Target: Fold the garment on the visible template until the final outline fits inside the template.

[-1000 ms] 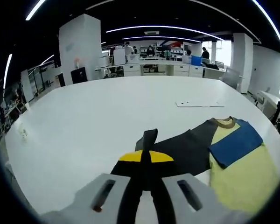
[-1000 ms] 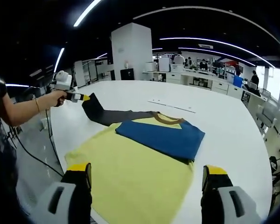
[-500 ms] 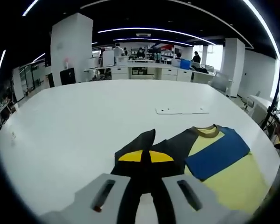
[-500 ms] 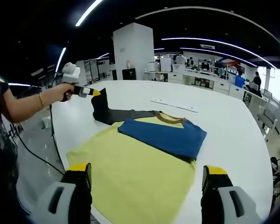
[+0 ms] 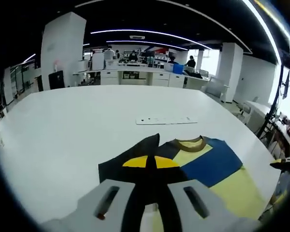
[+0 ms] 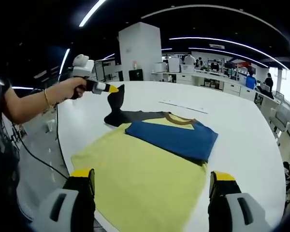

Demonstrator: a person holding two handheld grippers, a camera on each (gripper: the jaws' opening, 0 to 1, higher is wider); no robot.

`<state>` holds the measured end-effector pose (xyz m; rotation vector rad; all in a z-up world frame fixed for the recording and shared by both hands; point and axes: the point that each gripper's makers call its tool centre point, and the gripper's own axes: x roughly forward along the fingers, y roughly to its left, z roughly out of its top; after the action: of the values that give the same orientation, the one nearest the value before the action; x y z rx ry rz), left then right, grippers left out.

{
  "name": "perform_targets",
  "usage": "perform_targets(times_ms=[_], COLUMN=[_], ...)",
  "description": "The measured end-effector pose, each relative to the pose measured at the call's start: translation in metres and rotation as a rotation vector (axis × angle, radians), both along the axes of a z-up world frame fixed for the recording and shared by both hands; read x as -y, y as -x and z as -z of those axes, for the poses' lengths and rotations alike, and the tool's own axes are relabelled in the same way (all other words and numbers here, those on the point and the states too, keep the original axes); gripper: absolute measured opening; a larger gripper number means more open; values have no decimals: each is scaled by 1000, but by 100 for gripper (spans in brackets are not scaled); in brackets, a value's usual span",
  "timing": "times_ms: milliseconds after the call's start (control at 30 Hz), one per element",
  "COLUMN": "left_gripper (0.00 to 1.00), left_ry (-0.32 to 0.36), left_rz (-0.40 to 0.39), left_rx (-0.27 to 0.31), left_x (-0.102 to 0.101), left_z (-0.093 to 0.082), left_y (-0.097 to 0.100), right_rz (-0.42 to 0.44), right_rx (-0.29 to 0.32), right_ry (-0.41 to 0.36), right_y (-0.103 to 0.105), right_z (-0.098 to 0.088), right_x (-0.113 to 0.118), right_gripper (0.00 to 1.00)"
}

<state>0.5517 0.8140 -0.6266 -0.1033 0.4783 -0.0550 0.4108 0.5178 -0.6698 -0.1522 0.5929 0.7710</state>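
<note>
Now my left gripper [image 5: 151, 162] pinches the dark sleeve [image 6: 117, 104] shut — carried inward since before, toward the shirt [image 6: 145, 179]; my right gripper [image 6: 152, 186] hangs wide open at 6 o'clock — empty.

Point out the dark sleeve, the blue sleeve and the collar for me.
dark sleeve [image 6: 117, 99], right gripper view, lifted end by the left gripper.
blue sleeve [image 6: 176, 138], right gripper view, middle of the folded panel.
collar [image 5: 190, 143], left gripper view, brown neckband.

Bright ceiling strip lights [image 5: 150, 33]; soft shadows, sharp centre, fisheye bending at edges.
</note>
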Motion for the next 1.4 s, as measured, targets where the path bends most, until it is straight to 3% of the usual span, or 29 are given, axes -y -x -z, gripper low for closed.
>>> perform_targets(times_ms=[467, 1400], left_gripper=[0, 0], left_ry=[80, 134], left_rz=[132, 323], left_rx=[1, 21], left_x=[79, 170], left_z=[-5, -11], left_y=[-15, -32], right_rz=[-8, -7], right_rx=[-15, -44], right_ry=[29, 58], right_y=[2, 4], right_z=[11, 20], right_x=[-1, 3], right_gripper=[100, 99])
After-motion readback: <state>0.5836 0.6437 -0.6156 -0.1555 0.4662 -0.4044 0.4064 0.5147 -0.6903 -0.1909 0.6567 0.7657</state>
